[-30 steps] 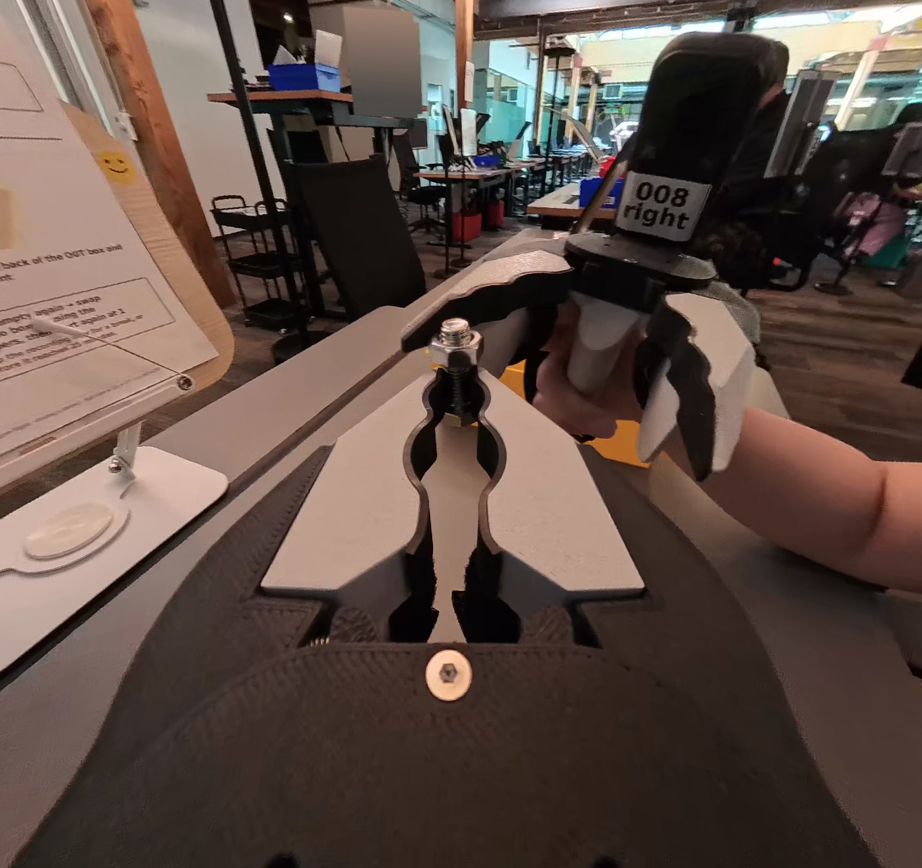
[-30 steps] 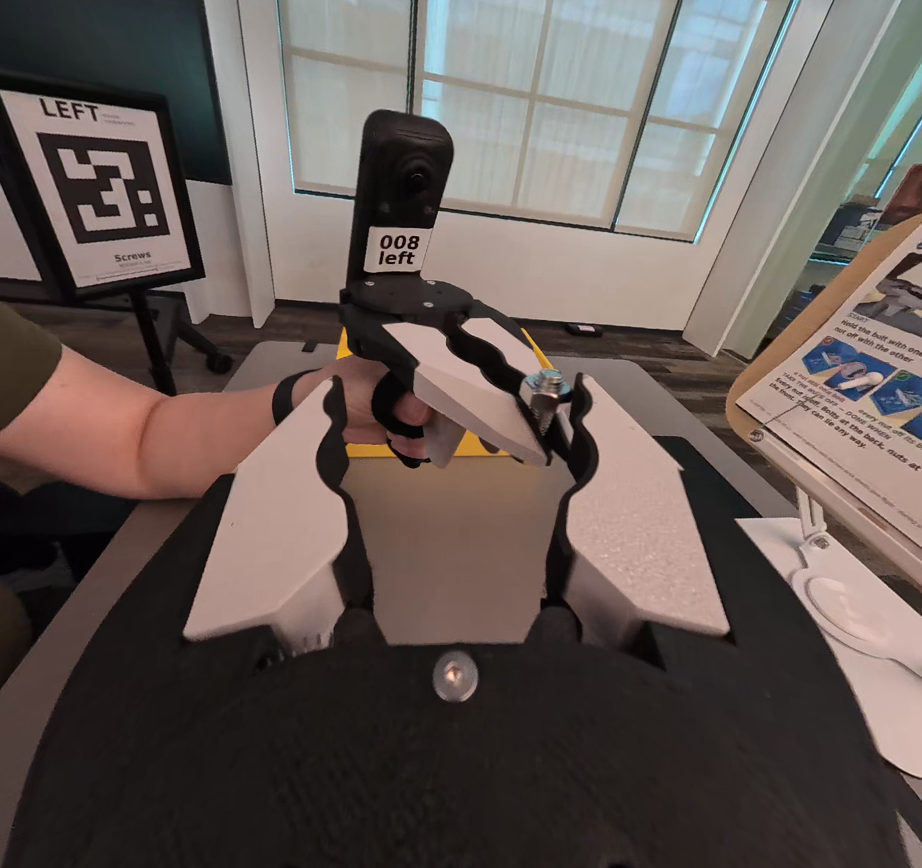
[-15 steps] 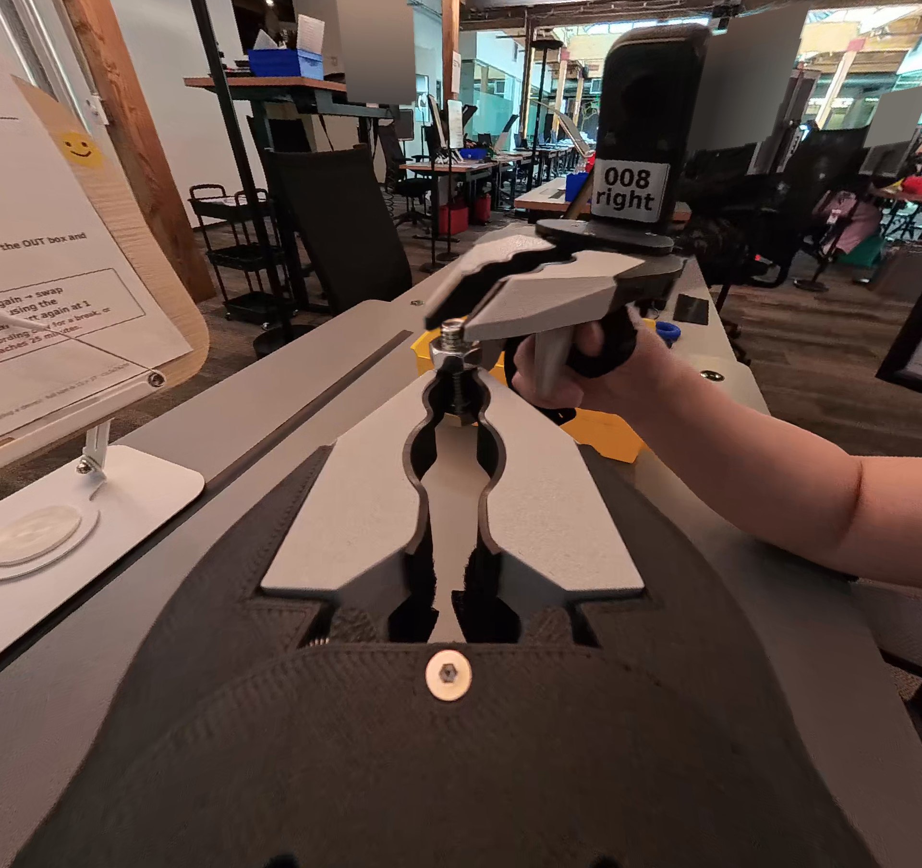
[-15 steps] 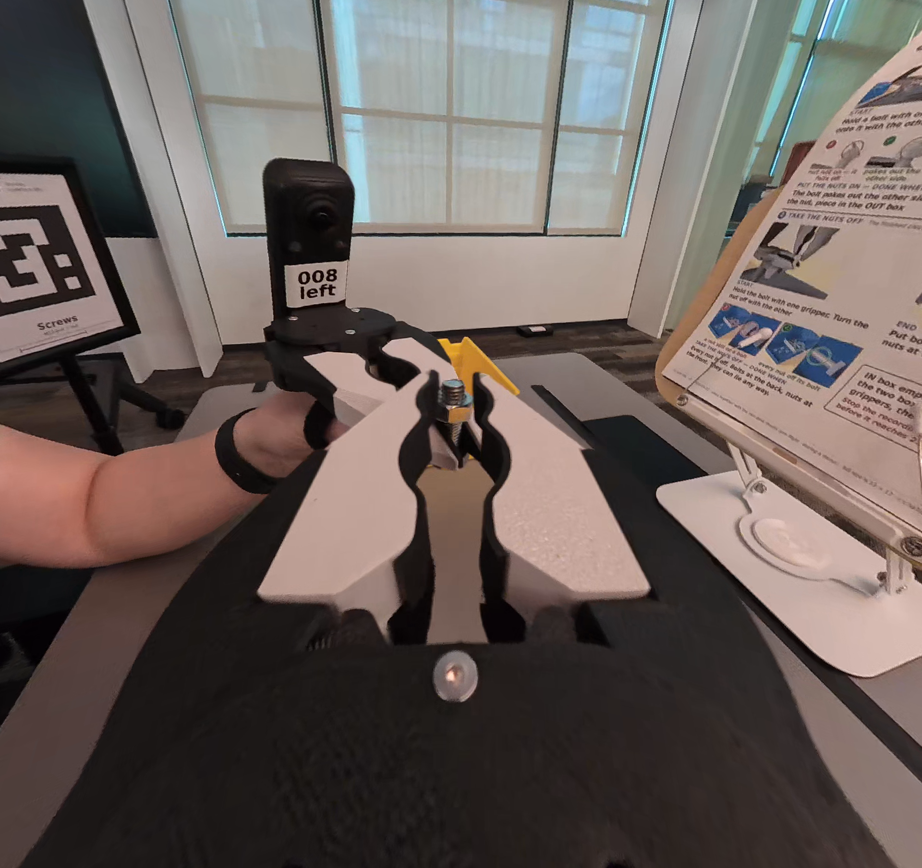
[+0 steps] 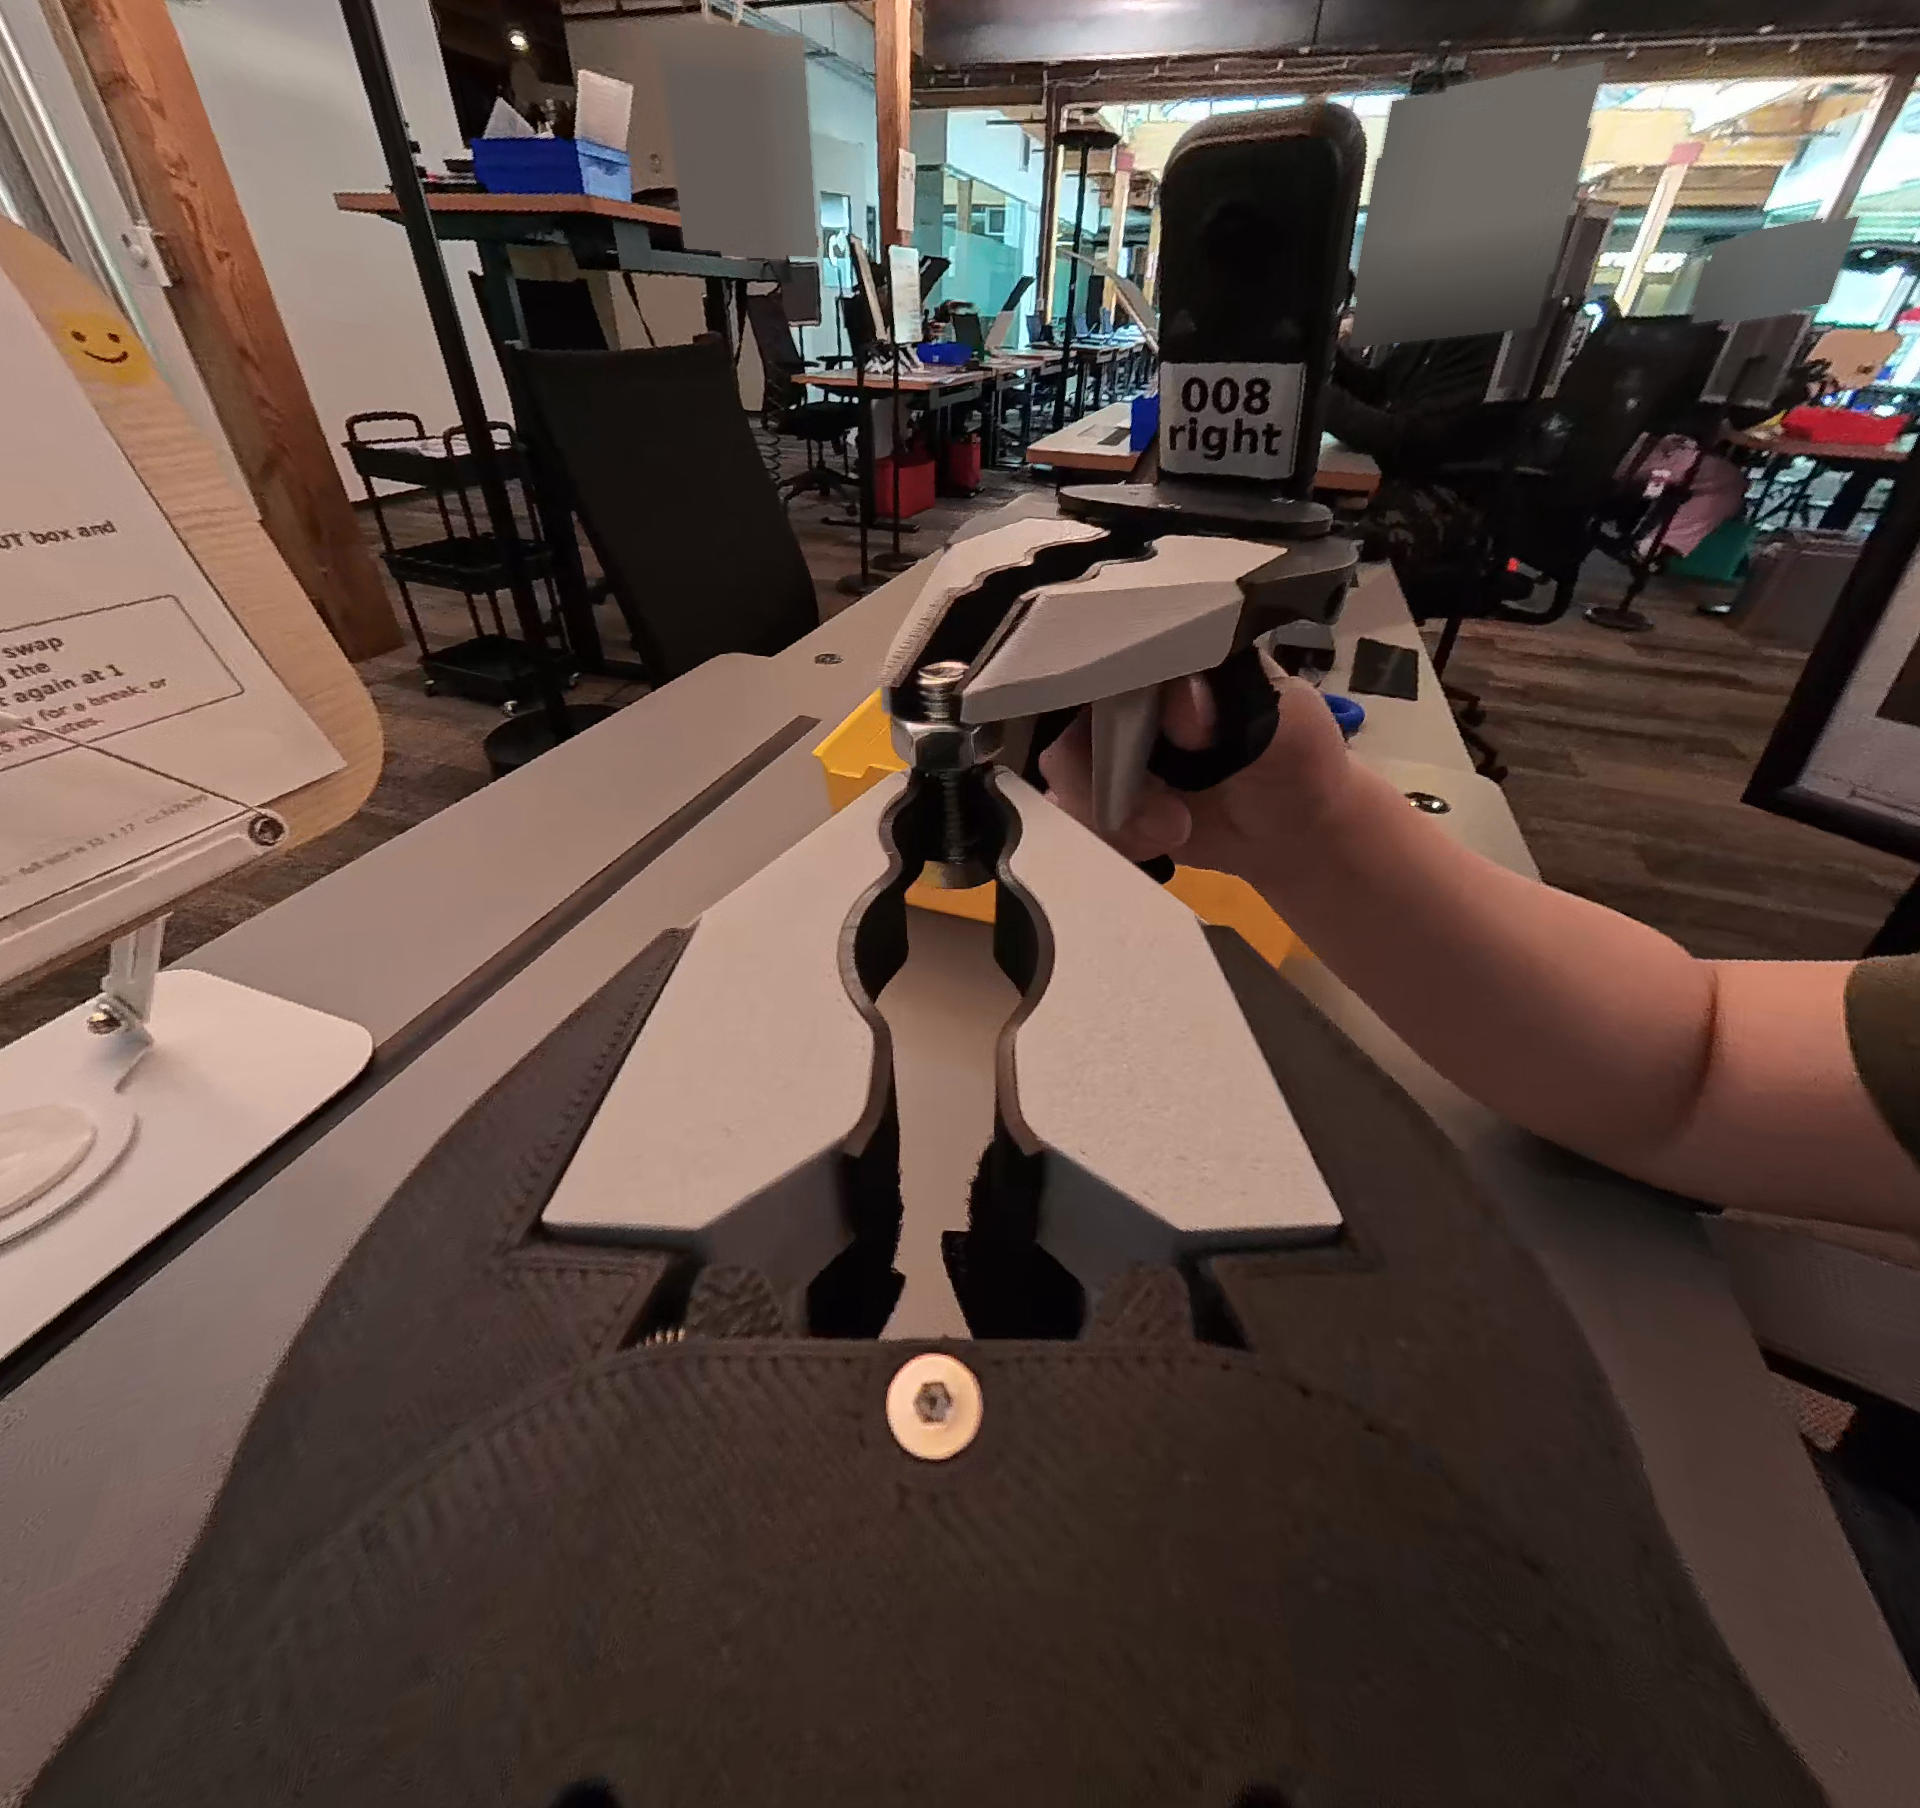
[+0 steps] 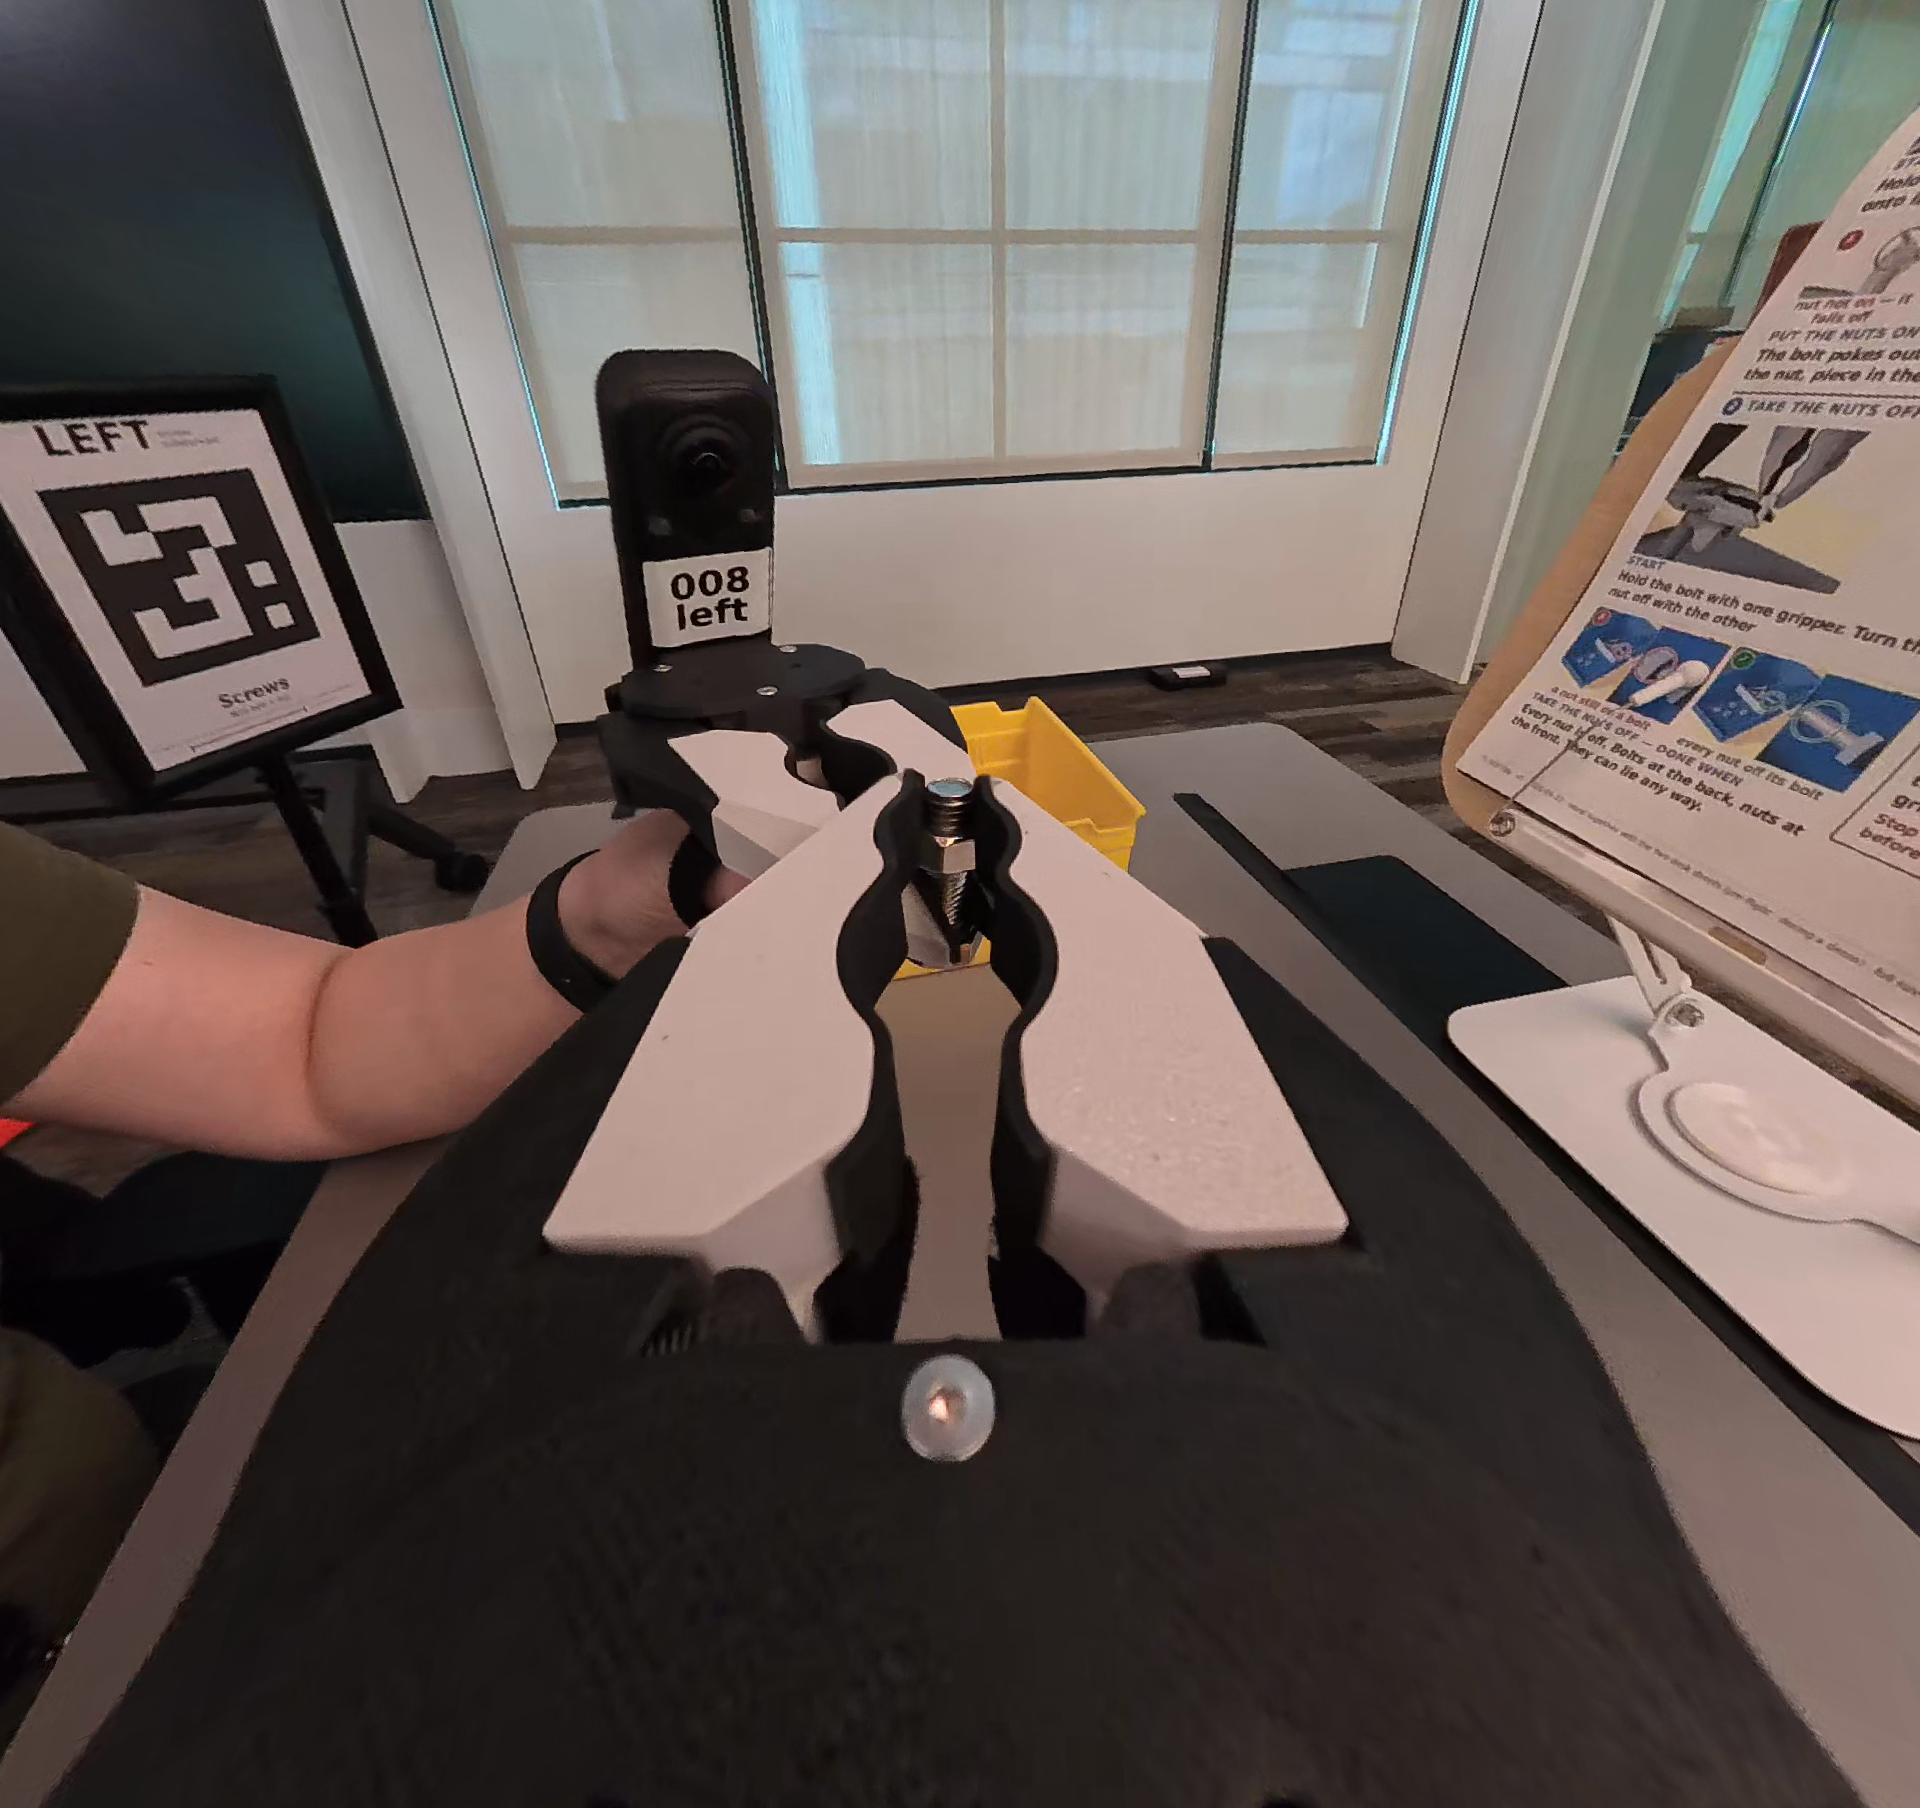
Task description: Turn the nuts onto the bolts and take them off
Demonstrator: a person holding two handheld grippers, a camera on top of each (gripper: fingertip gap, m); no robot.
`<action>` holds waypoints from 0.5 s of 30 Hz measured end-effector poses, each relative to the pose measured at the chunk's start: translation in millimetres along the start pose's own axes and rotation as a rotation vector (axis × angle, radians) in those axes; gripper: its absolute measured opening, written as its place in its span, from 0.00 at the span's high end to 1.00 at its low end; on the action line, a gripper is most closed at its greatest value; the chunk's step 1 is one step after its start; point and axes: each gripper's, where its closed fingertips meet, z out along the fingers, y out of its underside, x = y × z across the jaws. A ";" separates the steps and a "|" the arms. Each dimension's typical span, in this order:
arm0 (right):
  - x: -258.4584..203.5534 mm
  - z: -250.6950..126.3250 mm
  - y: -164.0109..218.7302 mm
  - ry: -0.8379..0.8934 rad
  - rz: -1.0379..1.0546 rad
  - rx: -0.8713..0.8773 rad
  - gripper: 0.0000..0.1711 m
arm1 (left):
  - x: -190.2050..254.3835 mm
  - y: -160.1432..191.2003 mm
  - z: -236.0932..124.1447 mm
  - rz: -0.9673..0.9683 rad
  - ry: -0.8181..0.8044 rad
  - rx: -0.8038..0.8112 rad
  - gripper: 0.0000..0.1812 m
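Note:
A steel bolt (image 5: 951, 823) stands upright with a hex nut (image 5: 940, 745) threaded near its top. My left gripper (image 5: 951, 808) is shut on the bolt's lower shank, held above the table. My right gripper (image 5: 935, 714) comes in from the right, level, with its tips closed around the nut. In the right wrist view my right gripper (image 6: 948, 828) is shut on the nut (image 6: 948, 856), and the bolt's tip (image 6: 948, 790) pokes up above it. The left gripper's fingers (image 6: 748, 802) reach in from the left and hold the bolt from below.
A yellow bin (image 6: 1049, 771) sits on the grey table (image 5: 582, 854) just behind the grippers. An instruction board on a white stand (image 6: 1714, 615) is on the right of the right wrist view and on the left of the left wrist view (image 5: 125, 678). A marker sign (image 6: 187, 584) stands off the table. The tips of both grippers are at nearly the same place.
One second ago my right gripper was open, rolled on its side beside the bolt. It has levelled out and shut on the nut. My left gripper has kept hold of the bolt.

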 end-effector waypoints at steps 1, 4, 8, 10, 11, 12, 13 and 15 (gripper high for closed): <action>-0.8 0.1 -1.0 -0.003 0.004 0.006 0.95 | 0.7 -1.3 -0.3 -0.005 0.005 0.008 0.96; 0.6 -0.7 -2.2 0.015 0.019 -0.004 0.95 | 1.0 -3.7 -0.2 -0.013 0.003 0.028 0.92; 8.5 -16.7 -15.5 0.077 0.051 -0.001 0.95 | -2.5 -4.7 0.6 -0.044 -0.020 0.025 0.79; 17.4 -41.5 -25.3 0.156 0.039 -0.045 0.95 | -3.1 -7.4 -1.8 -0.048 -0.025 0.032 0.79; 25.4 -62.0 -26.6 0.224 0.031 -0.104 0.95 | -2.9 -8.4 -3.1 -0.048 -0.023 0.029 0.79; 38.4 -89.6 -23.7 0.330 0.023 -0.186 0.95 | -2.5 -8.7 -4.4 -0.048 -0.019 0.020 0.79; 55.4 -124.0 -14.1 0.468 0.014 -0.292 0.95 | -1.6 -8.8 -5.5 -0.048 -0.014 0.008 0.79; 92.3 -207.4 20.5 0.769 0.067 -0.526 0.95 | 1.3 -8.0 -6.8 -0.048 0.001 -0.018 0.80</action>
